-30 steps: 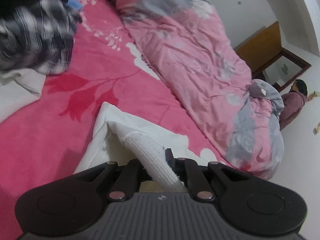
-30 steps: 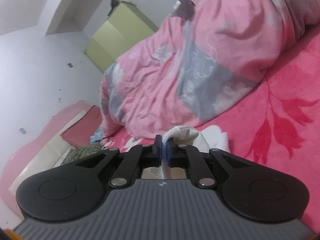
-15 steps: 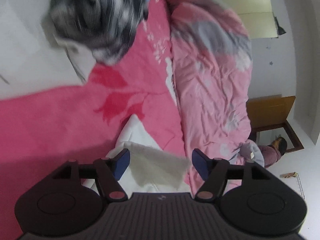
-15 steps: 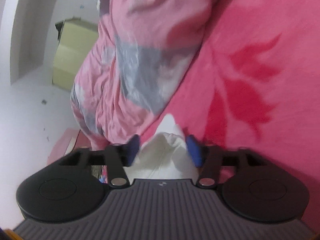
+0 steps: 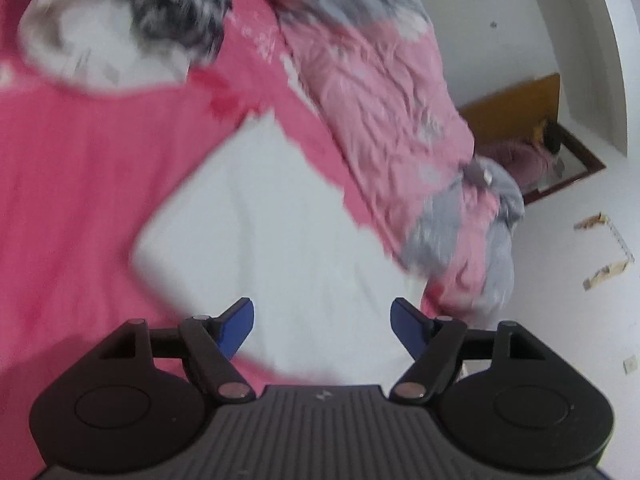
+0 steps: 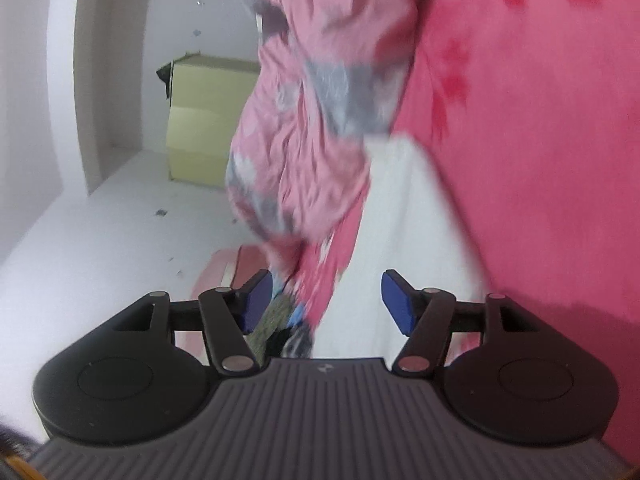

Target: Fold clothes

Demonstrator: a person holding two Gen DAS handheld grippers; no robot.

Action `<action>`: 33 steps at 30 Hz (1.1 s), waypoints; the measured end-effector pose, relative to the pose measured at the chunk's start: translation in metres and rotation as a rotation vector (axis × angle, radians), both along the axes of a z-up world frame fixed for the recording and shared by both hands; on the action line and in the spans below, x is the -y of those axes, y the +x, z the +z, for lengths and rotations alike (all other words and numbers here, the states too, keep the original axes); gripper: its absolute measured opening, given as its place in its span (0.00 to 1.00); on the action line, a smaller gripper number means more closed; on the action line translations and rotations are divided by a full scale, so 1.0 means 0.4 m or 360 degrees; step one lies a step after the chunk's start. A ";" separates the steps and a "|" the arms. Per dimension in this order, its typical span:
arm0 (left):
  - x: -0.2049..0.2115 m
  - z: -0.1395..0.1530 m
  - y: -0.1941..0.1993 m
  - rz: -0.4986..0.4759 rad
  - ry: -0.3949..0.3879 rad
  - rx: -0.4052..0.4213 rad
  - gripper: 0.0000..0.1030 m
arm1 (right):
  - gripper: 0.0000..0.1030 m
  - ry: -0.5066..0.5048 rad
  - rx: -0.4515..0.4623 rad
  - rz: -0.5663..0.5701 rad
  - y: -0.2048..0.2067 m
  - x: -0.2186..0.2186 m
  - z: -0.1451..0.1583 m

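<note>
- The left gripper hangs with its jaws spread wide and nothing between them; the right gripper is likewise wide open and empty.
- The white garment lies flat on the pink bedspread, directly under and ahead of the left gripper, its long axis running away toward the rumpled quilt.
- In the right wrist view the garment sits right of centre, so the left gripper looks nearer its middle.
- A patterned heap lies well apart.
</note>
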State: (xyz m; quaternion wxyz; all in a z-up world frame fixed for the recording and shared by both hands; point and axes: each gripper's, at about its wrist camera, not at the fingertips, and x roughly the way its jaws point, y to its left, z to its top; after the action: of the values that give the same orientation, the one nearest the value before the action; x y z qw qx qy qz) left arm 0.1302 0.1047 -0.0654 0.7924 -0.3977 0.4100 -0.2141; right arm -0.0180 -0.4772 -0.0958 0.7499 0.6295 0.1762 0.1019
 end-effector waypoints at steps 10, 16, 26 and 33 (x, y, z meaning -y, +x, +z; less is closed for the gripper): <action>0.029 -0.139 -0.011 0.0411 0.0041 -0.0027 0.67 | 0.59 -0.0337 -0.0323 -0.0055 0.057 -0.169 -0.062; 0.062 -0.130 0.019 0.0473 0.0202 0.0036 0.30 | 0.56 -0.0435 -0.0304 -0.0277 0.122 -0.158 -0.070; 0.092 -0.065 0.001 0.0543 0.0401 0.0171 0.04 | 0.08 -0.0548 -0.0196 -0.0368 0.141 -0.141 -0.075; 0.063 0.001 -0.078 0.0504 0.0379 0.0244 0.04 | 0.08 -0.0560 -0.0072 -0.0373 0.055 -0.164 -0.009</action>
State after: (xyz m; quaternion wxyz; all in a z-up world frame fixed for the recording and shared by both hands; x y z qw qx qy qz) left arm 0.0990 0.0794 -0.0648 0.8864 -0.3432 0.3033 -0.0667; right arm 0.0040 -0.4116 -0.0995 0.8508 0.5072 0.1337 -0.0326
